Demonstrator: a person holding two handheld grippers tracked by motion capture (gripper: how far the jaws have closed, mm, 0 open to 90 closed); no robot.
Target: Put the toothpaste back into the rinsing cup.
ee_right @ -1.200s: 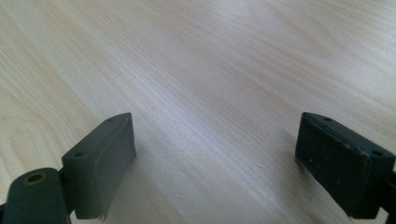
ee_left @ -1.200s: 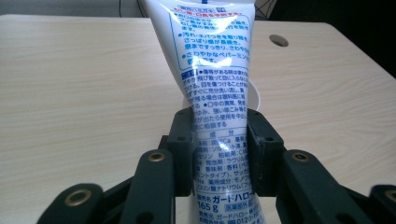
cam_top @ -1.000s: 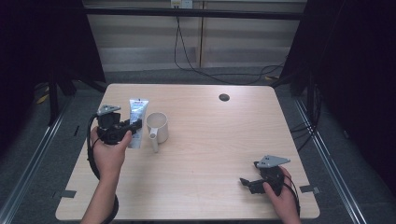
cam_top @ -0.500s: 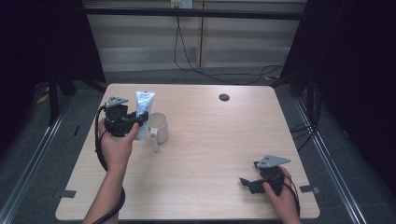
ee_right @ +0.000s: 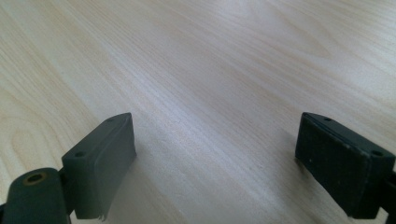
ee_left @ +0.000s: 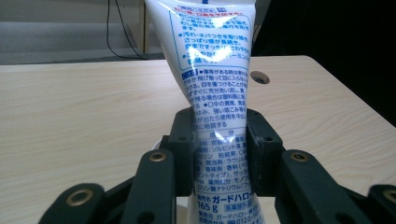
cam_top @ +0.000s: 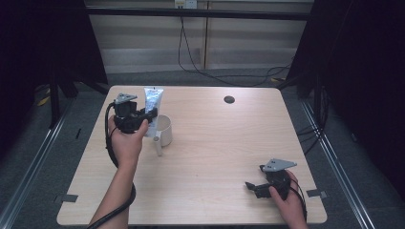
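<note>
Above the cup (cam_top: 164,130), the left gripper (cam_top: 149,116) clamps the tube (ee_left: 212,74), ready for lowering in, while the right gripper (cam_top: 251,187) rests open.

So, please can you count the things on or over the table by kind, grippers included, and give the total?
Grippers: 2, the left gripper and the right gripper
White toothpaste tube, held upright in the left gripper: 1
White mug: 1
Total: 4
</note>
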